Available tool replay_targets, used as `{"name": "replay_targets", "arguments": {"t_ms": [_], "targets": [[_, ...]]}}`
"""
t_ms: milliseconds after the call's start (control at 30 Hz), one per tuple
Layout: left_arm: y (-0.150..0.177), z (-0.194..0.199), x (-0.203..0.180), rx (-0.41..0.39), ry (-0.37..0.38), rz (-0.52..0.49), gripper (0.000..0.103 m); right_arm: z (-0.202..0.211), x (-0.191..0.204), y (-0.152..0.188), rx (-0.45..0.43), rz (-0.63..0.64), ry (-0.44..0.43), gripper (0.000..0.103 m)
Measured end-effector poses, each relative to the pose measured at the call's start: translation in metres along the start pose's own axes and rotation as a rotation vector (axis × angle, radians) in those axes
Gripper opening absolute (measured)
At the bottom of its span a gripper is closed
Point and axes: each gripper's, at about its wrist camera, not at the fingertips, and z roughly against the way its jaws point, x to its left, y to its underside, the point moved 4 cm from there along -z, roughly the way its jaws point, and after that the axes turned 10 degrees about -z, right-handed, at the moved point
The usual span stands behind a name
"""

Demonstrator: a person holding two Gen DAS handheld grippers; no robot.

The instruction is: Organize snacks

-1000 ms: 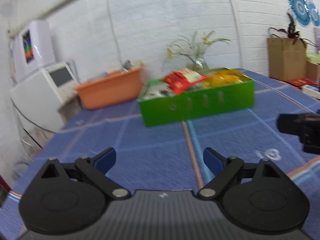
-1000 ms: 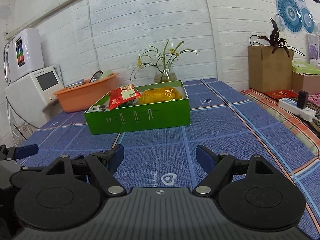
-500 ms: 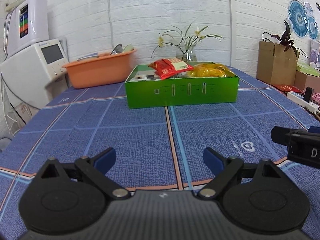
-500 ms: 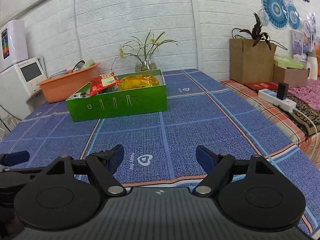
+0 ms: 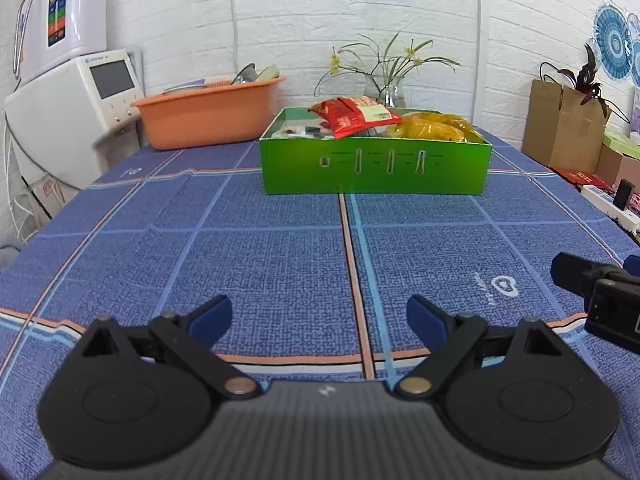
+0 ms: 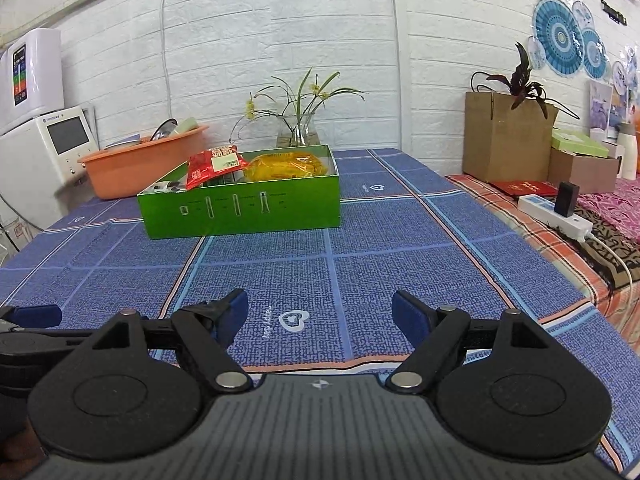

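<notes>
— On the blue woven tablecloth (image 5: 280,248), what do you make out?

— A glossy green cardboard box (image 5: 374,168), rectangular and open-topped, sits well ahead of both grippers. Inside it, a crinkled red snack packet (image 5: 352,114) leans up over the rim, beside a shiny yellow bag (image 5: 436,128) of something; small dark items lie at the box's left end, too small to name.

— And behind it?

— A smooth orange plastic basin (image 5: 208,114) to the left, a glass vase (image 5: 386,90) with thin-leaved stems behind the box, and a white brick wall (image 5: 320,12).

— Do the two views differ?

— The right wrist view takes in a white power strip (image 6: 554,216) with a black plug, lying on a striped cloth at the table's right side, and a brown carton (image 6: 504,136) with a dark plant. The left wrist view shows the white appliance (image 5: 72,112) with its screen more fully.

— The jaws?

— The left gripper (image 5: 319,316) stands spread wide, only cloth between its blue pads. The right gripper (image 6: 319,312) is likewise spread, holding nothing. Each shows at the edge of the other's view.
</notes>
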Motion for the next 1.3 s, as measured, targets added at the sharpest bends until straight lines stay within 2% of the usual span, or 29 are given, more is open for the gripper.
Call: {"name": "replay_targets", "arguments": {"t_ms": [500, 1033, 1300], "targets": [[0.0039, -0.0040, 0.0044, 0.022, -0.008, 0.011, 0.089, 0.0011, 0.0071, 0.0028, 0.007, 0.025, -0.016, 0.103], [0.0064, -0.0056, 0.0069, 0.028, -0.016, 0.020, 0.089, 0.0009, 0.0074, 0.0029, -0.006, -0.004, -0.020, 0.103], [0.0076, -0.0041, 0.0048, 0.019, -0.060, -0.006, 0.089, 0.0002, 0.0061, 0.0050, -0.009, -0.009, -0.026, 0.103]]}}
